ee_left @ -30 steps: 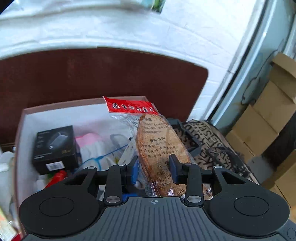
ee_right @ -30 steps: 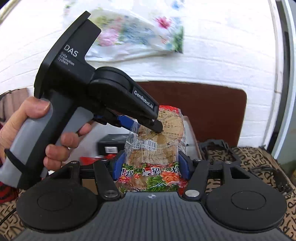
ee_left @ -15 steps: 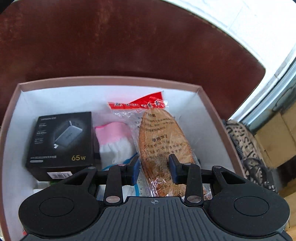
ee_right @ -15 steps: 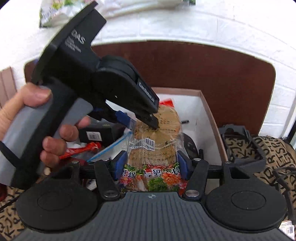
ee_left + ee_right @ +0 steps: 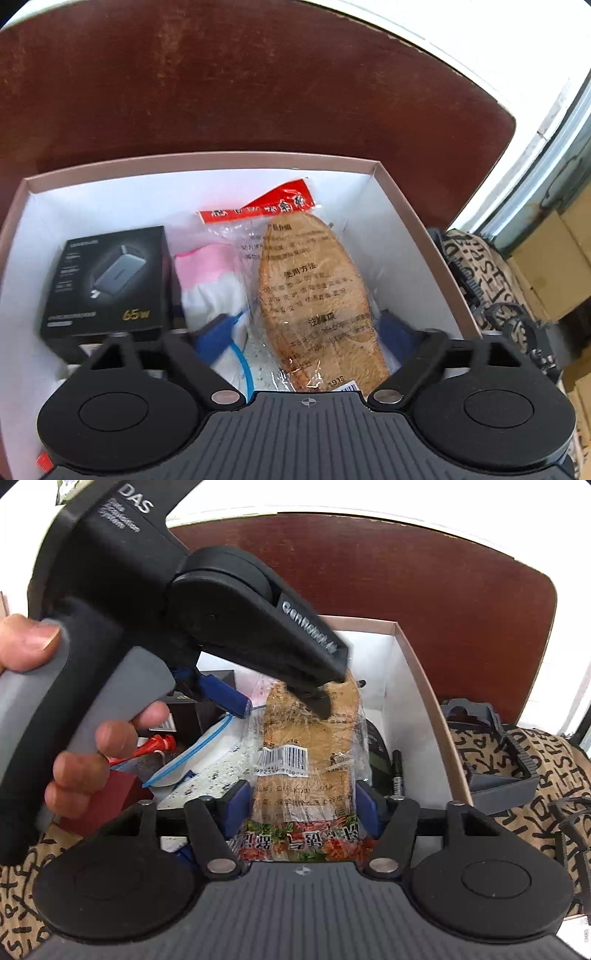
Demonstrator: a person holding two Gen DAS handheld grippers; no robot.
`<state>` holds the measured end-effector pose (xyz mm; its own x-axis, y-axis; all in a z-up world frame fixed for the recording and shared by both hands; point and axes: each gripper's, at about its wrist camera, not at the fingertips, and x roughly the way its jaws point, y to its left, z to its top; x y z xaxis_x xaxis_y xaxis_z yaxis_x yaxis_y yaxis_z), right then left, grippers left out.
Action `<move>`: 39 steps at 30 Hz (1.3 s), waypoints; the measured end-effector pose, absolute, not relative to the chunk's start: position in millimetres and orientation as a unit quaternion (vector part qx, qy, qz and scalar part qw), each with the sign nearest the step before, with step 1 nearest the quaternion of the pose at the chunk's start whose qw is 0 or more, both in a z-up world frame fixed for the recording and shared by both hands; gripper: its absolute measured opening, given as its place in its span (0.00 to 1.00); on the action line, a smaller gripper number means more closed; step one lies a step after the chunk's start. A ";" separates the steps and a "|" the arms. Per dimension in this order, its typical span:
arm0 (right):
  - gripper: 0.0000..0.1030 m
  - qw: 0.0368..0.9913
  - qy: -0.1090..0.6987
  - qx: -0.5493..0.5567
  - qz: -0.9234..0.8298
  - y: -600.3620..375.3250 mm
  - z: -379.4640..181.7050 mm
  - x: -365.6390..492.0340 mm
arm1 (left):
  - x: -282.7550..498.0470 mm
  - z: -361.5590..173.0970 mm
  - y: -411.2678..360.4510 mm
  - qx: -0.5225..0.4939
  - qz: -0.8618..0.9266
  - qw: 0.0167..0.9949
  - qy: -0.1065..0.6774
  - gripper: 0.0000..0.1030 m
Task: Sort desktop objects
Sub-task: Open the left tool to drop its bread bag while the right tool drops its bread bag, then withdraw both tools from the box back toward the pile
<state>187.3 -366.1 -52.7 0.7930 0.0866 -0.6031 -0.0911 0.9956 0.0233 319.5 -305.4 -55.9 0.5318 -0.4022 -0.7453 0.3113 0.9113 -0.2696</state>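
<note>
A clear packet of brown insoles (image 5: 314, 295) with a red header lies in the white-lined box (image 5: 406, 221). My left gripper (image 5: 306, 332) is open, its blue pads standing apart on either side of the packet. In the right wrist view the same packet (image 5: 310, 746) sits between my right gripper's (image 5: 301, 805) blue pads, which are shut on its flowered end. The left gripper (image 5: 280, 698) shows there above the packet, jaws spread.
The box also holds a black 65W charger carton (image 5: 107, 280), a pink and white cloth (image 5: 210, 280), a zip bag (image 5: 199, 753), a red item (image 5: 155, 744) and a black marker (image 5: 397, 771). A patterned cloth (image 5: 517, 775) with black plastic frames lies right of the box. Brown board behind.
My left gripper has opened and let go of the insole packet, which now rests in the box. Both grippers moved lower toward the box. The right gripper still holds the packet's end.
</note>
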 end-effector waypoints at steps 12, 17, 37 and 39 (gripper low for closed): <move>0.98 0.955 0.288 -0.031 0.064 -346.3 -39.9 162.3 | 288.5 -36.6 -280.5 -0.099 -0.230 0.870 0.425 0.99; 0.99 0.960 0.270 -0.040 0.062 -339.7 -27.1 142.2 | 261.2 -21.9 -264.2 -0.126 -0.243 0.872 0.406 0.99; 1.00 0.975 0.211 -0.019 0.064 -289.0 2.5 45.0 | 77.4 16.5 -198.2 -0.050 -0.170 0.950 0.259 0.99; 1.00 0.974 0.212 -0.013 0.074 -278.4 2.1 37.9 | 61.3 10.7 -181.3 -0.050 -0.165 0.950 0.260 0.99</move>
<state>37.9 -278.4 2.1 0.8995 0.1380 -0.4146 -0.1491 0.9888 0.0056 61.3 -181.3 10.7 0.8102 -0.3389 -0.4783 0.2869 0.9408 -0.1806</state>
